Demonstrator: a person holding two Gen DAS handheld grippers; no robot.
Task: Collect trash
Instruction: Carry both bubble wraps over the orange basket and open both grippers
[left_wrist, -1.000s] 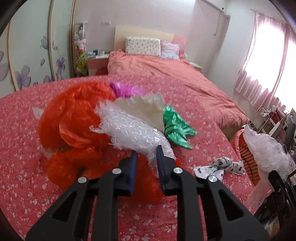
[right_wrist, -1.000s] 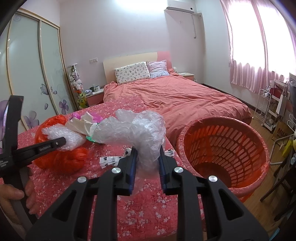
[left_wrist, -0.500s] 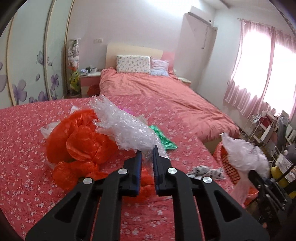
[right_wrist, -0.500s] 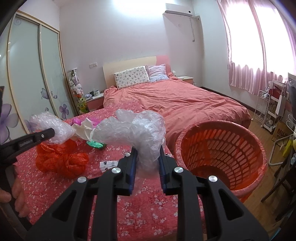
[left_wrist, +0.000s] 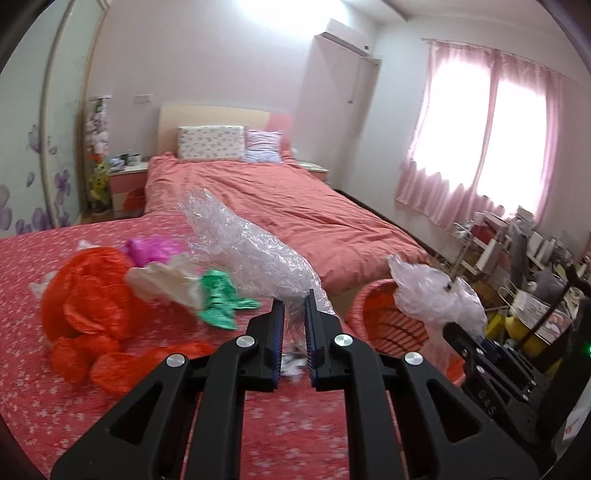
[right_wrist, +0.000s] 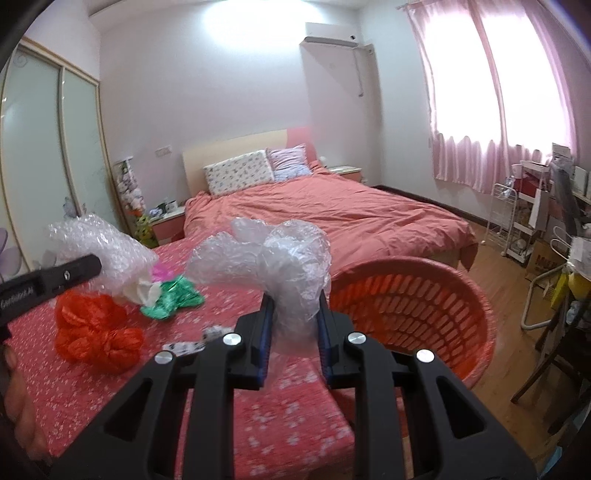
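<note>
My left gripper (left_wrist: 294, 308) is shut on a long piece of clear bubble wrap (left_wrist: 251, 251), lifted off the red flowered cloth. My right gripper (right_wrist: 295, 306) is shut on a second wad of bubble wrap (right_wrist: 284, 258), held just left of the orange basket (right_wrist: 424, 314). The same basket (left_wrist: 376, 317) sits low at right in the left wrist view, with the right gripper's wad (left_wrist: 436, 295) above it. On the cloth lie an orange plastic bag (left_wrist: 88, 306), a cream sheet (left_wrist: 166, 280), a green foil wrapper (left_wrist: 221, 299), a magenta scrap (left_wrist: 151, 249) and a black-and-white wrapper (right_wrist: 184, 345).
A bed (right_wrist: 332, 218) with a coral quilt fills the room beyond the table (right_wrist: 258, 413). A nightstand (left_wrist: 125, 181) stands by the wardrobe doors. A white rack (right_wrist: 517, 229) and cluttered shelves line the right wall under pink curtains. A hand (right_wrist: 18, 398) shows at lower left.
The left gripper has closed on the bubble wrap and lifted it up off the pile, swinging right toward the basket. The right gripper has risen slightly with its wad.
</note>
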